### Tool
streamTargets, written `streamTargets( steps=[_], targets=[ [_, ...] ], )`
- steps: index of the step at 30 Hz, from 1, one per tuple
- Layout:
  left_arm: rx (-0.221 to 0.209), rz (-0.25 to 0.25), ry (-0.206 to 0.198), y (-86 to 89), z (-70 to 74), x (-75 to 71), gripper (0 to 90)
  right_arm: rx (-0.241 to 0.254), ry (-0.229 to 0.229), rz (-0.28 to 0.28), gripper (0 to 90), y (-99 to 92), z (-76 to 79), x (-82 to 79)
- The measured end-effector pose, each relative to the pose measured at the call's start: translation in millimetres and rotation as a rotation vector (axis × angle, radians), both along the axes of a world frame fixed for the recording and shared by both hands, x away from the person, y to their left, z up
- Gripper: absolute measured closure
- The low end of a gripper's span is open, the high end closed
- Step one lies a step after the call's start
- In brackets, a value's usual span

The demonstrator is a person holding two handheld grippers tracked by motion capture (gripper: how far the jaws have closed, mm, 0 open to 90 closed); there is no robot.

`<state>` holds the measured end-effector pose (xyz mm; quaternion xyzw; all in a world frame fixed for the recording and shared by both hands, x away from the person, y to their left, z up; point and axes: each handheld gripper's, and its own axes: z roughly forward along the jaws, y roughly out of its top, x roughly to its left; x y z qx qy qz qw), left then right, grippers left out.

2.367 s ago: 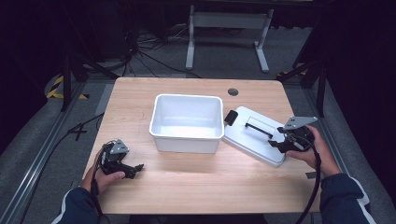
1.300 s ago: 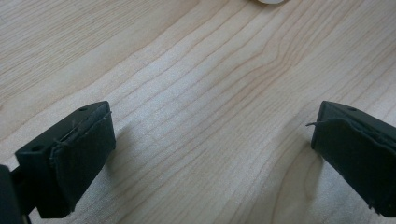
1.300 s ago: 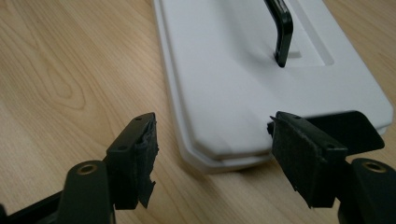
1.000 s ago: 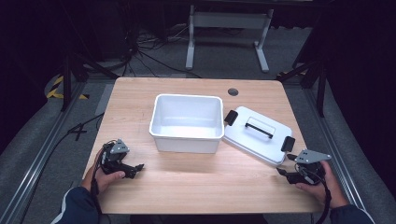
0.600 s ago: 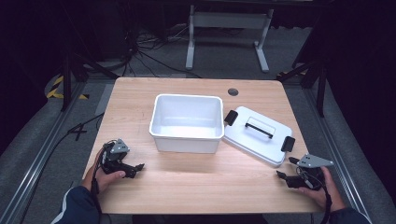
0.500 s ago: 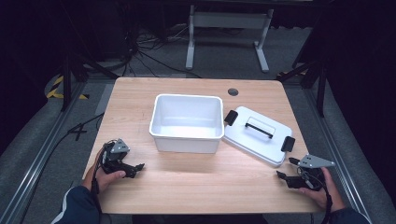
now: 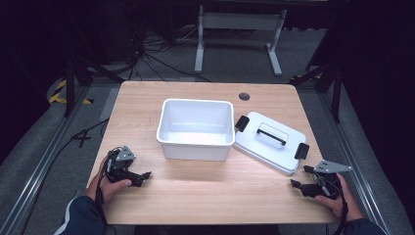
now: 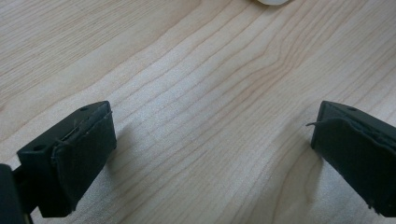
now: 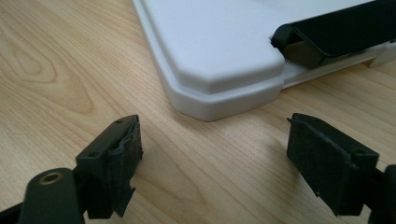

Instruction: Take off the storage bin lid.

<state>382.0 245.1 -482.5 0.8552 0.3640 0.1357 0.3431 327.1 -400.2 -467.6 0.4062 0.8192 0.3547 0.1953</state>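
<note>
From the high view the tabletop [image 7: 205, 196] is evenly and brightly lit from above, while the floor and room around it fall off into near black. The tub [image 7: 195, 128] casts a soft shadow toward the near edge. That view is slightly soft. In both gripper views the wood grain is sharp, with a pale sheen; the lid [image 9: 219, 51] is nearly washed out.

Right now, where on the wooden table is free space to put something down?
Bare wood lies in front of the white plastic tub, between the left hand-held gripper and right hand-held gripper. The white lid with black handle crowds the right side.
</note>
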Motion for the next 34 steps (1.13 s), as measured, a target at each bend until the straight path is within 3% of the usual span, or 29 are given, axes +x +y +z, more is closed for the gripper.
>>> streamTargets(
  steps=[28,30,34],
  targets=[
    [-0.001,-0.010,0.006,0.1,0.0,1.3,0.1,0.000,0.000,0.003,18.1,-0.2,0.0,0.5],
    [0.008,-0.015,-0.012,0.6,0.1,2.4,0.1,0.001,-0.001,0.003,18.2,-0.2,-0.1,0.5],
    [0.007,-0.012,-0.011,0.3,0.1,2.2,0.1,0.000,-0.001,0.003,18.2,-0.2,-0.1,0.5]
  ],
)
